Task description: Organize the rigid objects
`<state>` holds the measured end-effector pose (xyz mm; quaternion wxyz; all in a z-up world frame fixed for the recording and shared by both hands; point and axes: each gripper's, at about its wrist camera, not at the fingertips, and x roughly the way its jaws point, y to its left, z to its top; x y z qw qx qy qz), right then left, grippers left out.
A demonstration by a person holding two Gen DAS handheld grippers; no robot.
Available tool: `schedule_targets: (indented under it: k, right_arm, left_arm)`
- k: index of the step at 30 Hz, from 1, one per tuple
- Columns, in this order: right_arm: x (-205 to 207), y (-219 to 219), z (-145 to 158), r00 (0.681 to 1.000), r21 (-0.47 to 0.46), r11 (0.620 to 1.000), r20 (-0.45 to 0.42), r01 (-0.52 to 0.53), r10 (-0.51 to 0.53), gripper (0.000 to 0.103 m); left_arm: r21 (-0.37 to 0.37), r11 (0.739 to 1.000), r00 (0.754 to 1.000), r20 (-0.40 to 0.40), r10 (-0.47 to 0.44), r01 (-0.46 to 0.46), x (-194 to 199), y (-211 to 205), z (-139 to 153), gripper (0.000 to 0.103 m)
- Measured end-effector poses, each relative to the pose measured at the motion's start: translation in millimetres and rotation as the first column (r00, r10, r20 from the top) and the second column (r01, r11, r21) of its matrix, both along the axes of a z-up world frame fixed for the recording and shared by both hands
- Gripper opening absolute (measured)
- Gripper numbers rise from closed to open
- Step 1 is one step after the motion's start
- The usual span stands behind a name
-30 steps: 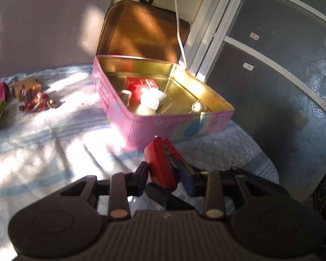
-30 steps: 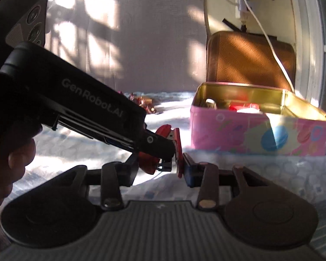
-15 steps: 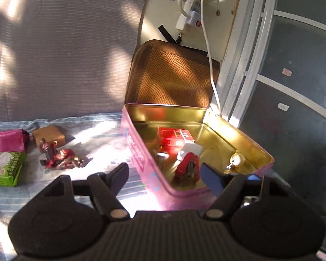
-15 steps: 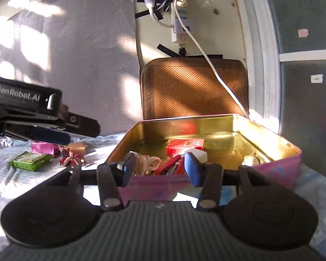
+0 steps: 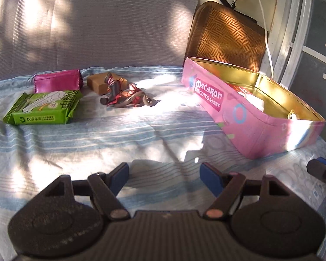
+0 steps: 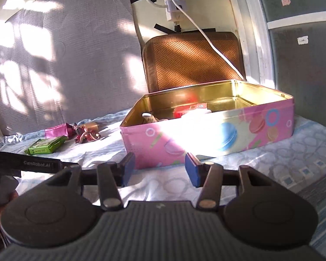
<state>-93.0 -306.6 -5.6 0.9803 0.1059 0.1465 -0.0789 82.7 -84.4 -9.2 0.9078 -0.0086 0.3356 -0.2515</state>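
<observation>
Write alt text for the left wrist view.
Open, empty left gripper over a blue striped cloth. To the right, an open pink biscuit tin. Farther back on the left lie a green packet, a magenta pouch, a tan block and a small figurine.

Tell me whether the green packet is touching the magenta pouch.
Touching. The left wrist view shows the green packet with its far edge overlapping the base of the magenta pouch, no gap visible.
</observation>
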Motion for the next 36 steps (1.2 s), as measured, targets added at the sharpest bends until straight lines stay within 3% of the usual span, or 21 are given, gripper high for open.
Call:
schedule_targets:
  k: [6, 14, 17, 21, 26, 29, 36]
  right_arm:
    - [7.5, 7.3, -2.7, 0.999, -0.026, 0.999, -0.038, -0.022, 0.021, 0.053]
    - [8.8, 6.7, -3.3, 0.999, -0.017, 0.999, -0.04, -0.032, 0.031, 0.053]
    - [8.6, 7.9, -2.3, 0.998, -0.018, 0.999, -0.043, -0.039, 0.038, 0.053]
    - [14.3, 16.4, 9.3, 0.992, -0.013, 0.993, -0.04, -0.119, 0.118, 0.053]
    - [44.9, 50.4, 27.7, 0.961, -0.031, 0.961, -0.038, -0.274, 0.273, 0.053]
    - [78.7, 75.9, 31.7, 0.933, -0.02, 0.935, -0.073, -0.355, 0.352, 0.053]
    - [179.4, 144.2, 26.9, 0.858, 0.103, 0.875, -0.173, -0.473, 0.484, 0.05]
  left_arm:
    - [-0.006, 1.0, 1.0, 0.029, -0.001, 0.001, -5.0, 2.4, 1.4, 0.074]
    - [-0.025, 0.999, 1.0, -0.001, 0.021, -0.021, 0.4, 7.7, 0.6, 0.074]
    - [0.011, 0.999, 0.999, 0.01, 0.037, -0.037, 2.1, 16.1, 1.7, 0.074]
    - [0.067, 0.989, 0.989, 0.073, 0.126, -0.131, 9.8, 57.1, 9.8, 0.074]
    - [0.14, 0.923, 0.931, 0.126, 0.342, -0.358, 31.2, 134.2, 8.0, 0.073]
    - [-0.043, 0.911, 0.912, -0.001, 0.411, -0.41, 42.2, 174.3, 5.4, 0.072]
    - [-0.106, 0.903, 0.909, -0.028, 0.415, -0.416, 49.4, 188.7, 6.9, 0.073]
